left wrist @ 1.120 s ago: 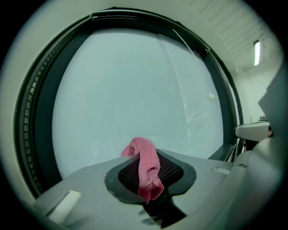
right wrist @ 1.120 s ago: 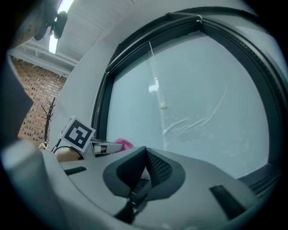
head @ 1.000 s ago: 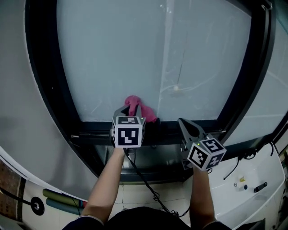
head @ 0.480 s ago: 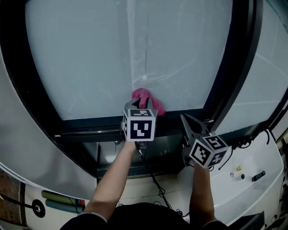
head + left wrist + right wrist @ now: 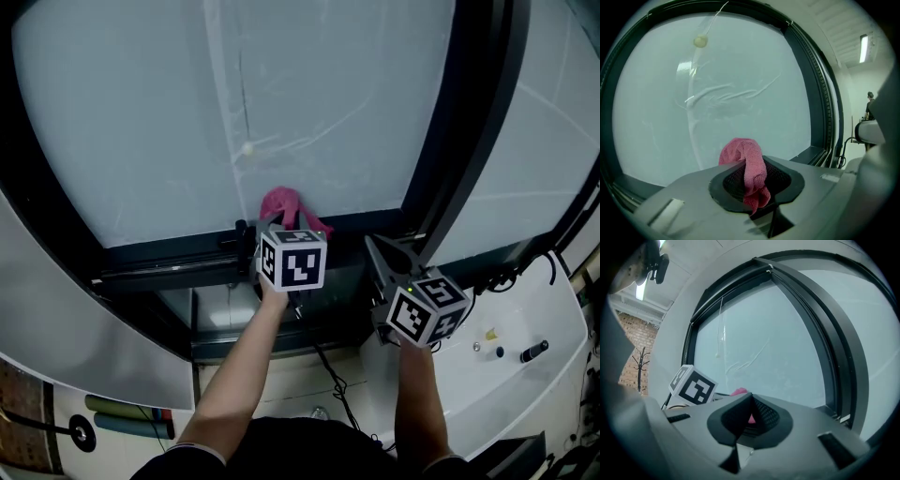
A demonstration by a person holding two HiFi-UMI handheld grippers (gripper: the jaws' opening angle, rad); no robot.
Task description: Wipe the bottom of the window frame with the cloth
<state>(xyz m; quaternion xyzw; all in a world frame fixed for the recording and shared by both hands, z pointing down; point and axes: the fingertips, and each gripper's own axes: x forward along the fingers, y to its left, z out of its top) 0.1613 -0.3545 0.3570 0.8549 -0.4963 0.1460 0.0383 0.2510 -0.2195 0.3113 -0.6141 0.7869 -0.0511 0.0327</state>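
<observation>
A pink cloth (image 5: 279,203) is bunched against the glass just above the dark bottom rail of the window frame (image 5: 159,260). My left gripper (image 5: 281,225) is shut on the cloth, its marker cube right below. In the left gripper view the cloth (image 5: 749,164) hangs clamped between the dark pads of the left gripper (image 5: 751,180), with the bottom rail (image 5: 808,153) beyond. My right gripper (image 5: 379,247) hovers to the right of it, near the rail, shut and holding nothing. From the right gripper (image 5: 750,404) a bit of the cloth (image 5: 739,392) shows past the jaws.
A thick black upright mullion (image 5: 461,122) stands just right of the right gripper. A cord with a small bead (image 5: 246,148) hangs on the glass left of the cloth. A white ledge with black cables (image 5: 525,337) lies at lower right. A person (image 5: 870,100) stands far off.
The left gripper has carried the cloth rightward along the bottom rail: the bead was to the cloth's right and is now to its left. The right gripper kept alongside.
</observation>
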